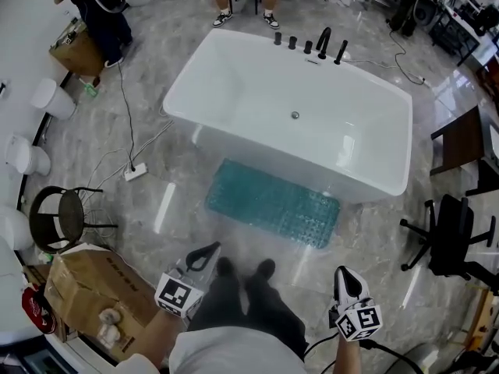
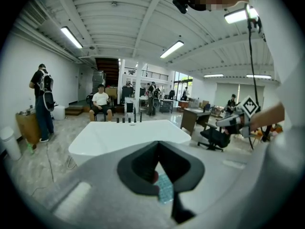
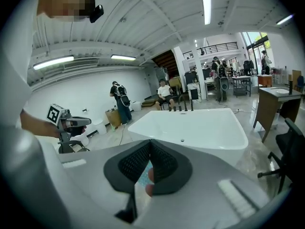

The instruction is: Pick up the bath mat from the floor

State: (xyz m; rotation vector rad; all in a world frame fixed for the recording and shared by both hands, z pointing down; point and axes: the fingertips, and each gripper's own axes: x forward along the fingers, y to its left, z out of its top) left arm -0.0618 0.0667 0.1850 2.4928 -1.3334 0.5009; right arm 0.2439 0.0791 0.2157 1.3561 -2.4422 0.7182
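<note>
Both grippers sit low in the head view, near the person's legs: left gripper (image 1: 209,251) and right gripper (image 1: 343,274), each with jaws pressed together and nothing held. Beyond them the green bath mat (image 1: 273,202) lies flat on the floor, against the near side of the white bathtub (image 1: 234,92), well apart from both. Left of the tub, a cardboard box (image 1: 93,275) holds pale lumps (image 1: 109,322).

Left gripper view: closed jaws, a sliver of mat below the tub.

Right gripper view: closed jaws, the same.
</note>
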